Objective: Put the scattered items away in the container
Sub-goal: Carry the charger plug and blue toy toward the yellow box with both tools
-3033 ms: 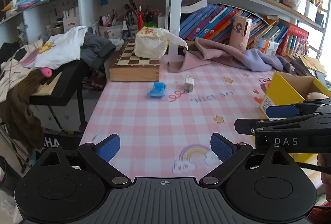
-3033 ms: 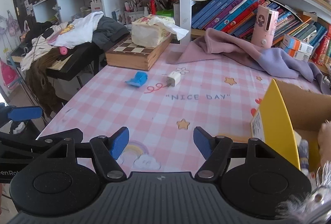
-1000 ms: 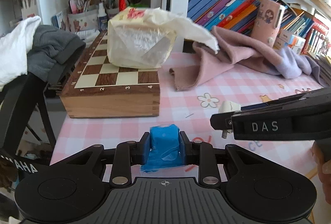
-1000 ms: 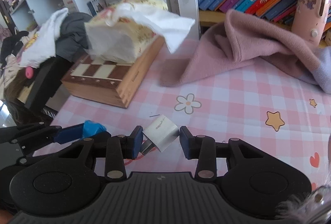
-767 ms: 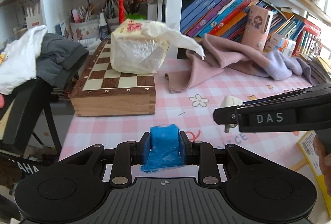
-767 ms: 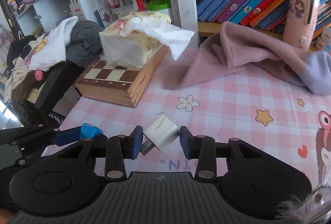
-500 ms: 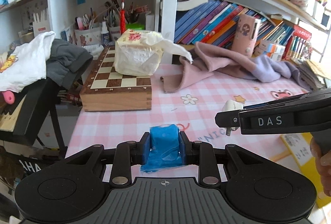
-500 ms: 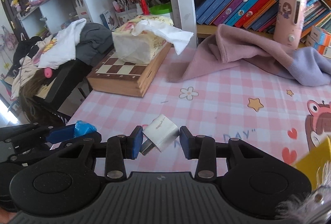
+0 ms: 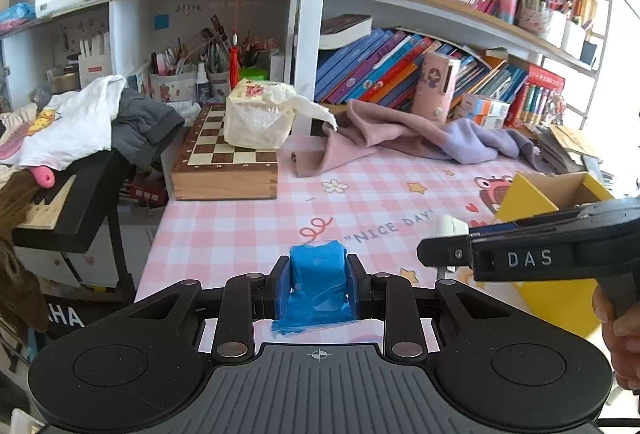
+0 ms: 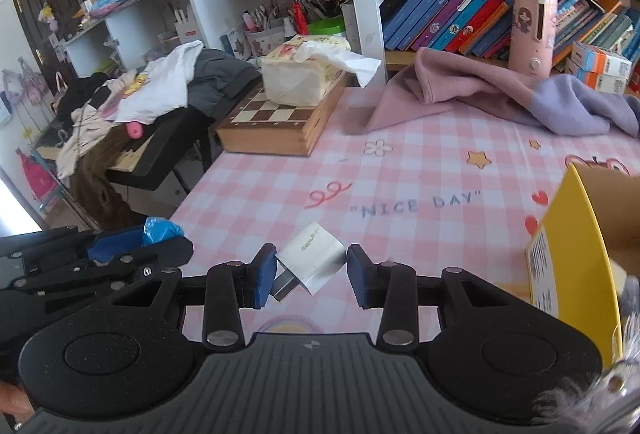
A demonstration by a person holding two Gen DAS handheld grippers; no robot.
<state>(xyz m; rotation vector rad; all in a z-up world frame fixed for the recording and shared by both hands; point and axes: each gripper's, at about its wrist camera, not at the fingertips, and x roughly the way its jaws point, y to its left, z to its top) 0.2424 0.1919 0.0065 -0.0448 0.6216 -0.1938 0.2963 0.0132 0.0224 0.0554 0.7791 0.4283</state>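
My left gripper (image 9: 318, 282) is shut on a crumpled blue plastic packet (image 9: 316, 274), held above the pink checked tablecloth (image 9: 248, 230). In the right wrist view my right gripper (image 10: 311, 272) is shut on a small white plug charger (image 10: 314, 260), tilted, its metal prongs pointing down left. The right gripper (image 9: 444, 248) also reaches in from the right of the left wrist view, with the charger's white tip (image 9: 450, 226) showing. The left gripper and its blue packet (image 10: 160, 230) sit at the left of the right wrist view. A yellow cardboard box (image 10: 572, 262) stands open at the right.
A wooden chessboard box (image 9: 226, 165) with a tissue pack (image 9: 256, 121) on it stands at the far left of the table. A pink and lilac cloth (image 9: 400, 137) lies along the back under bookshelves. A dark stand piled with clothes (image 9: 88, 129) is left of the table.
Both grippers have pulled back and risen from the table's far side with their objects held. The chessboard and cloth look farther away, and the yellow box has come into view at the right.
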